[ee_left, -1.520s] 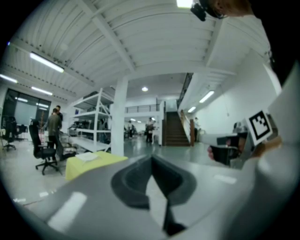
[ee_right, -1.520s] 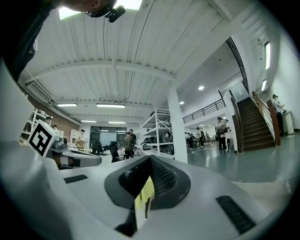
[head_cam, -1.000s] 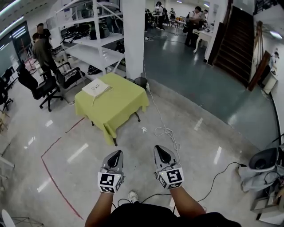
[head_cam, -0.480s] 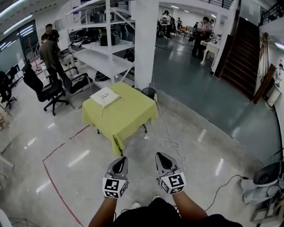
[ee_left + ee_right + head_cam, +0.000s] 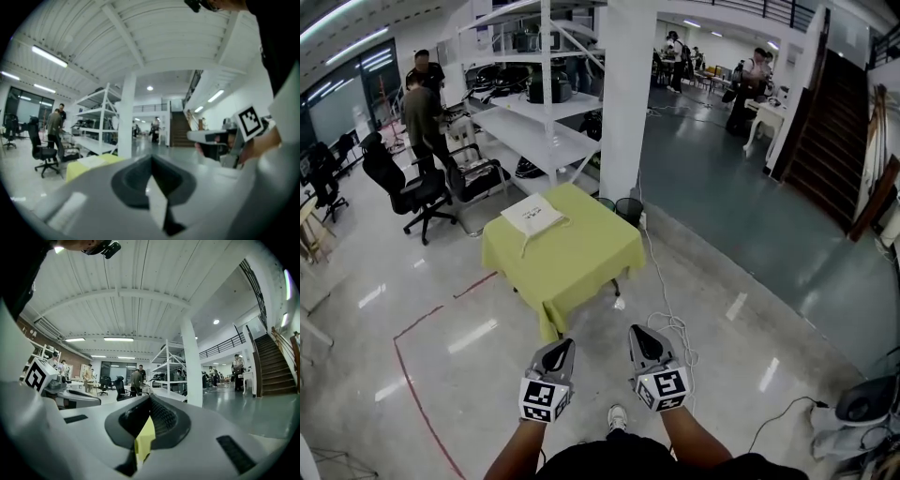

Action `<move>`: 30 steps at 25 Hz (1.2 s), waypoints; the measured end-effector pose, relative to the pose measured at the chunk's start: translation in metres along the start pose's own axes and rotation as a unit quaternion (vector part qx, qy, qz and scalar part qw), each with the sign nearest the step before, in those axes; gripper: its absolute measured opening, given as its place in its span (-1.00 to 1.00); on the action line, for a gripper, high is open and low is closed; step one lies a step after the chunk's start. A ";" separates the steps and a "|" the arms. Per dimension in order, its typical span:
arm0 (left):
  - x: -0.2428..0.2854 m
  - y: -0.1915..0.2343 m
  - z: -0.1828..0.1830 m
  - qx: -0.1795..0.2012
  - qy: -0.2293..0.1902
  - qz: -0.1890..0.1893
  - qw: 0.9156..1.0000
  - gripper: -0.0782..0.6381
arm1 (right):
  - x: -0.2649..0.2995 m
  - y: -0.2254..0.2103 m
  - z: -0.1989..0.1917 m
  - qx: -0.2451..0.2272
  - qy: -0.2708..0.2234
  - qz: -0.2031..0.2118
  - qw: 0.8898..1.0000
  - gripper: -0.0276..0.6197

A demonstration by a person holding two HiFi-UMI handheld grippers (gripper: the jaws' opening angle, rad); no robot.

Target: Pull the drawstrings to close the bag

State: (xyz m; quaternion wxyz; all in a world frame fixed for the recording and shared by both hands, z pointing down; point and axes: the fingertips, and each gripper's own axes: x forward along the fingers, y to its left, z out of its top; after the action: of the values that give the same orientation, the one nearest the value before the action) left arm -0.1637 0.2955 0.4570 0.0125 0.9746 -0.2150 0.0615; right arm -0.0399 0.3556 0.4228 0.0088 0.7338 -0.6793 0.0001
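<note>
From above, a person holds the left gripper (image 5: 559,352) and right gripper (image 5: 642,339) low and side by side, jaws pressed together and empty, likely because the white drawstring bag (image 5: 532,215) lies well ahead, on the far left corner of a yellow-green table (image 5: 581,267).

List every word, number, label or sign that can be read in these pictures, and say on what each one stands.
No text here can be read with certainty.
The white bag on the green table: dark print, too small to read.
The cube on the left gripper and the cube on the right gripper: black square patterns only, no letters or numbers.
</note>
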 end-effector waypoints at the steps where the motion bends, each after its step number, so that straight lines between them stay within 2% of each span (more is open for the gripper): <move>1: 0.007 0.002 0.003 0.000 -0.001 0.004 1.000 -0.77 | 0.006 -0.009 0.000 0.000 0.001 0.000 1.000 -0.94; 16: 0.110 0.022 0.013 -0.009 -0.014 0.062 0.998 -0.77 | 0.079 -0.097 -0.008 -0.006 0.005 0.063 0.998 -0.95; 24: 0.129 0.041 0.010 -0.014 -0.005 0.090 0.996 -0.77 | 0.114 -0.104 -0.011 0.003 0.005 0.097 0.995 -0.95; 30: 0.145 0.070 0.015 -0.007 -0.006 0.100 0.995 -0.77 | 0.151 -0.100 -0.015 0.007 0.009 0.113 0.994 -0.94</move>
State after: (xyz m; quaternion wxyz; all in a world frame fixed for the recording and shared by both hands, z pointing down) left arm -0.0609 0.1703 0.4597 0.0114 0.9484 -0.3122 0.0550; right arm 0.0717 0.2125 0.4386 0.0092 0.6527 -0.7575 0.0125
